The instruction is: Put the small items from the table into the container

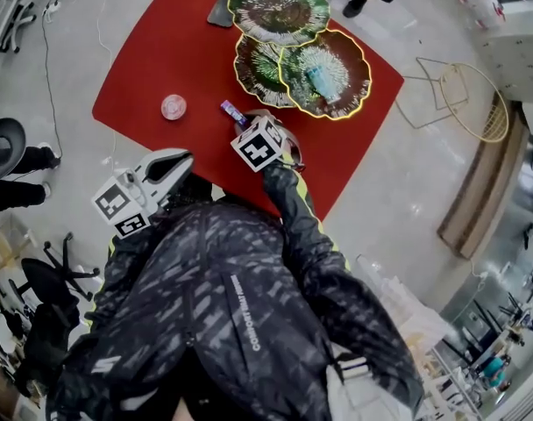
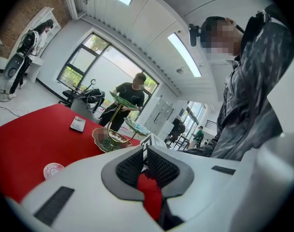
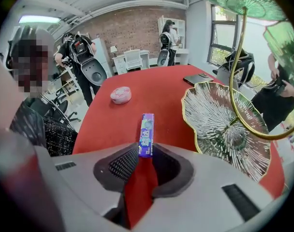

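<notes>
Right gripper (image 3: 146,158): it points steeply down at the table, and its jaws stand a narrow way apart, closed in on the near end of the purple pack (image 3: 146,132); the pads appear to touch both of its long sides.
Pack, place: it is on the red table (image 3: 118,124), straight ahead of the right gripper, with only its near end between the pads and the rest reaching out beyond the tips.
Pack, long axis: it runs away from the gripper, nearly along the line in which the jaws point, so the grip is across its narrow width.
Way to the container: the low leaf-shaped plate (image 3: 219,124) of the green tiered stand lies just to the right of the pack in the right gripper view; I judge that the carry is short and goes to that side.
Plate in head view: one plate (image 1: 337,95) already holds a small bluish thing; what it is I cannot tell.
Other small item: a round pink thing (image 3: 121,94) lies further out on the table, to the left of the pack and well apart from it.
Left gripper (image 2: 144,153): its jaws are together with nothing between them, and it hangs at the near edge of the table.
Nearer hand: the right one, by far; the left is well apart from the pack.
</notes>
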Motion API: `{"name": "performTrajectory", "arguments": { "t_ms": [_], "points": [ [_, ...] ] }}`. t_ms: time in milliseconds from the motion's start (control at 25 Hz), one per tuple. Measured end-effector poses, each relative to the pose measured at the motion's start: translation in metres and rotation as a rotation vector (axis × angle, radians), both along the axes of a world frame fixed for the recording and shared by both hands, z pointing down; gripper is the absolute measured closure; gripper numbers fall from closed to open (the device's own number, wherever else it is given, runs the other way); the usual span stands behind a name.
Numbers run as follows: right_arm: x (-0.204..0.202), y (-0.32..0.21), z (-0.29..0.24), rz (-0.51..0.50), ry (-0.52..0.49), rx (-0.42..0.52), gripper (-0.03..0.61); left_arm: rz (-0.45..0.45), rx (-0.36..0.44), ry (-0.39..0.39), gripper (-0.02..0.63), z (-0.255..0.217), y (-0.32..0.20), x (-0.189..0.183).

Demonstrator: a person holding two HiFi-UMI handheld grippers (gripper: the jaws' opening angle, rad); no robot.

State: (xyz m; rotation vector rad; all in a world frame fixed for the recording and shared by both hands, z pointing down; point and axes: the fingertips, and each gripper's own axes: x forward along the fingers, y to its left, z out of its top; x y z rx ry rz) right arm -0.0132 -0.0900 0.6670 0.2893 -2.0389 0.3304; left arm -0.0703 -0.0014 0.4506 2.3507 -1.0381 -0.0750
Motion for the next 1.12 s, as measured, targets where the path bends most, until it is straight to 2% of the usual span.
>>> {"name": "performTrajectory", "arguments": {
  "t_ms": [440,1120],
  "points": [
    [-0.002,0.006,-0.058,0.049,-0.139,0.009,0.483,0.016,0.02,0.003,0.598,0.002,-0.014,0.007],
    [0.006,0.004,-0.153,0.094,-0.294,0.1,0.483,0.051,0.072,0.003,0.598,-0.001,-0.035,0.028]
  ]
}}
